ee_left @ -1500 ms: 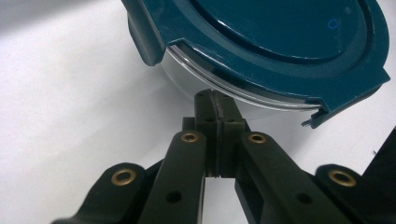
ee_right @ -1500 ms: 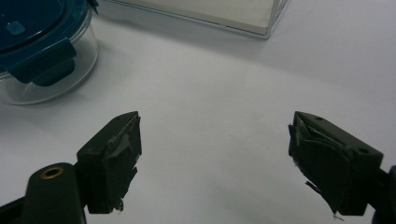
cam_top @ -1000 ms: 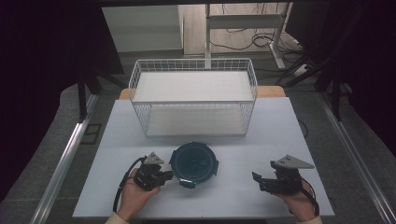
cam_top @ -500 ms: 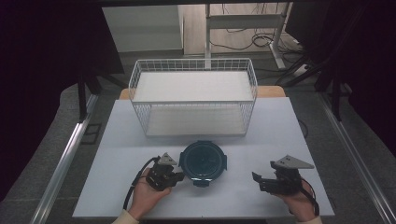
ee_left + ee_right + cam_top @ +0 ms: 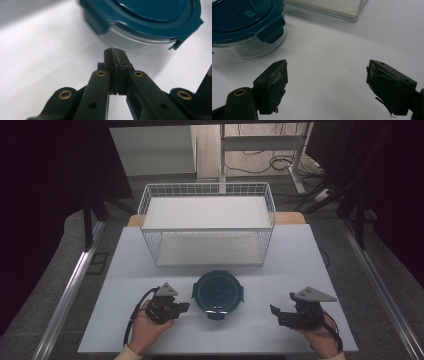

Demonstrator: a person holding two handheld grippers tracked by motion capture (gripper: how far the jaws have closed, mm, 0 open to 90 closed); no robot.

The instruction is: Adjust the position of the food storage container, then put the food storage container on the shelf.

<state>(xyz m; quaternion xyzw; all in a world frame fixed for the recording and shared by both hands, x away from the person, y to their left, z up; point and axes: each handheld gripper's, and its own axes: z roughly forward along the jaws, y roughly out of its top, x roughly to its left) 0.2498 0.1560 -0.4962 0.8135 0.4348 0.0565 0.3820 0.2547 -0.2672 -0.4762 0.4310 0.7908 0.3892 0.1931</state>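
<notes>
Round glass container [image 5: 217, 294] with a teal clip-on lid sits on the white tabletop [image 5: 125, 270], near the front edge, centred between the two hands and just in front of the white wire basket [image 5: 207, 227]. Lid is on; one latch flap faces the person, another faces the right side. Left tongs [image 5: 184, 307]: jaws fully closed, pads pressed flat together with nothing between them, tip aimed at the container's left wall and just beside it; cannot tell from the high view whether it touches. The left gripper view puts the closed tip [image 5: 115, 51] right under the lid rim, against the clear glass wall or a hair short of it. Right tongs [image 5: 274, 312]: jaws apart, roughly mid-spread, empty, low over bare tabletop, well apart from the container and pointing toward it. In the right gripper view the container [image 5: 247, 27] sits at upper left, beyond the left pad, and a corner of the basket [image 5: 359, 10] shows at the top.
</notes>
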